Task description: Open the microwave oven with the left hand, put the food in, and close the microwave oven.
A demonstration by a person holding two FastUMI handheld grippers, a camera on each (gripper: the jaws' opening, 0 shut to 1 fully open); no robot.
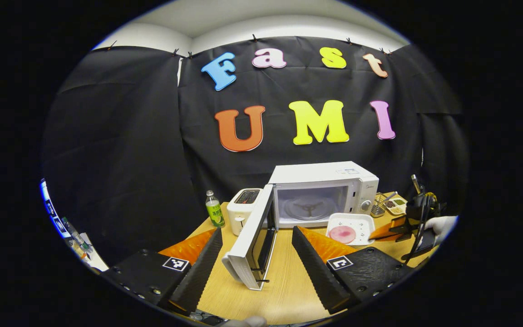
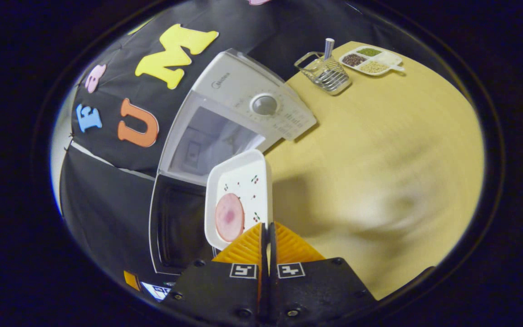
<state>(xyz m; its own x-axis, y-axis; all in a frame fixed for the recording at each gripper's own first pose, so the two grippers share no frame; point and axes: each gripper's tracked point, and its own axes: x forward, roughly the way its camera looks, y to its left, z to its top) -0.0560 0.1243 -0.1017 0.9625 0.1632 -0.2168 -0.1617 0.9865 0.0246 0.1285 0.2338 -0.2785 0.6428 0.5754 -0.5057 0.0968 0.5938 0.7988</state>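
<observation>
Left gripper view: left gripper (image 1: pixel 257 254) spread wide, empty, flanking swung-open door (image 1: pixel 254 236) of white microwave oven (image 1: pixel 323 193). Right gripper (image 2: pixel 267 247) pinches rim of white square plate (image 2: pixel 239 190) carrying pink ham slice (image 2: pixel 229 217), before oven cavity.

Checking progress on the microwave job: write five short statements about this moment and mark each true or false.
1. The microwave door stands open. True.
2. The right tongs are shut on the rim of the white tray. True.
3. The tray already sits inside the microwave. False: it is held in front of the opening.
4. The left tongs are shut on the door. False: they are open, one finger on each side of the door's edge.
5. A green bottle stands left of the toaster in the left gripper view. True.
</observation>
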